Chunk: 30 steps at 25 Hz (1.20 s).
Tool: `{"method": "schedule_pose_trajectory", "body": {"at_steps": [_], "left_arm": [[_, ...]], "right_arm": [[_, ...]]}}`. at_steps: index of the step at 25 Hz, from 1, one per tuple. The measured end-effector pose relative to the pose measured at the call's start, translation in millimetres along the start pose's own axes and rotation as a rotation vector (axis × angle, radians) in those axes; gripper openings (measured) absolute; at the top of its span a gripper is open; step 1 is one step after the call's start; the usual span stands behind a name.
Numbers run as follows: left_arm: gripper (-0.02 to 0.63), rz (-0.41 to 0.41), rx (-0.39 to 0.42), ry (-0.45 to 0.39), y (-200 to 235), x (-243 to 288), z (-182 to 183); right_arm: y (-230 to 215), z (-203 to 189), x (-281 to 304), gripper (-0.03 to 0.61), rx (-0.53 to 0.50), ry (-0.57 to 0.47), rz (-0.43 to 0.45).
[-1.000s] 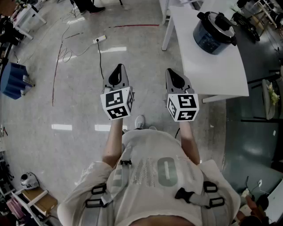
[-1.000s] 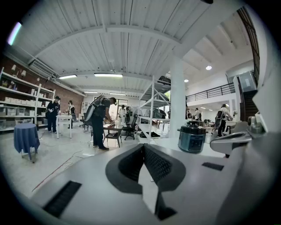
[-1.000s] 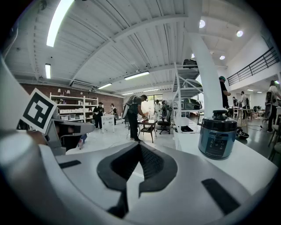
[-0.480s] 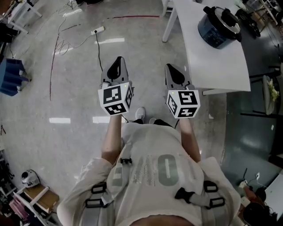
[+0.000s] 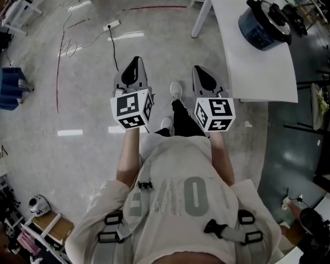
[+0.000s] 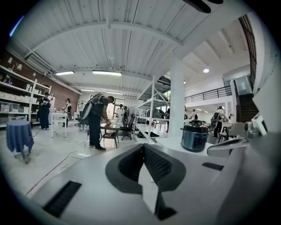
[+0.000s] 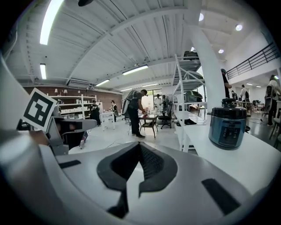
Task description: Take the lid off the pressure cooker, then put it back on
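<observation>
The dark blue pressure cooker (image 5: 264, 27) stands at the far end of a white table (image 5: 258, 72), its black lid (image 5: 274, 15) on top. It also shows in the left gripper view (image 6: 194, 136) and the right gripper view (image 7: 227, 125), some way ahead. My left gripper (image 5: 135, 64) and right gripper (image 5: 202, 72) hang side by side over the floor, well short of the table. Both are shut with nothing between the jaws (image 6: 142, 147) (image 7: 139, 147).
A power strip with cables (image 5: 111, 24) lies on the floor ahead to the left, and a blue-covered object (image 5: 10, 87) stands at the far left. The person's shoe (image 5: 176, 90) is between the grippers. People work at a desk (image 6: 96, 121) in the hall beyond.
The table and cooker have slid toward the picture's upper right as the person walks. A leg has stepped forward between the grippers. Both grippers stay shut, side by side.
</observation>
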<state>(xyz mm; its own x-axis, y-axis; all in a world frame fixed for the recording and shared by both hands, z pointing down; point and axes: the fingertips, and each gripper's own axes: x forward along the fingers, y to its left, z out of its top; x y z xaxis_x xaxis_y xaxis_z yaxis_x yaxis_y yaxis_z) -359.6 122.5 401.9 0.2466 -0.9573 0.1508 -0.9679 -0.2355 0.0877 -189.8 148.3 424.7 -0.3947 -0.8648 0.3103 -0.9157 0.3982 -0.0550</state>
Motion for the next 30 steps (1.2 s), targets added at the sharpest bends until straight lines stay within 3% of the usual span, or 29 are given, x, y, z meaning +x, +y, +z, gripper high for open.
{"method": "schedule_pose_trajectory", "body": {"at_steps": [9,15,20,26,30], "left_arm": [[0.018,0.015,0.03,-0.005,19,111,2],[0.018,0.028,0.023,-0.064,40,208,36],[0.018,0.082,0.077,-0.008,57,283,50],[0.018,0.101,0.045,0.011,82,325,55],[0.018,0.07,-0.002,-0.002,95,353,61]], "right_arm": [[-52,36,113,0.008,-0.01,-0.059,0.008],[-110,74,199,0.008,-0.05,-0.045,-0.006],[-146,101,262,0.008,-0.063,-0.036,0.007],[-149,118,314,0.008,-0.056,-0.021,0.039],[-148,128,340,0.008,-0.058,-0.013,0.029]]}}
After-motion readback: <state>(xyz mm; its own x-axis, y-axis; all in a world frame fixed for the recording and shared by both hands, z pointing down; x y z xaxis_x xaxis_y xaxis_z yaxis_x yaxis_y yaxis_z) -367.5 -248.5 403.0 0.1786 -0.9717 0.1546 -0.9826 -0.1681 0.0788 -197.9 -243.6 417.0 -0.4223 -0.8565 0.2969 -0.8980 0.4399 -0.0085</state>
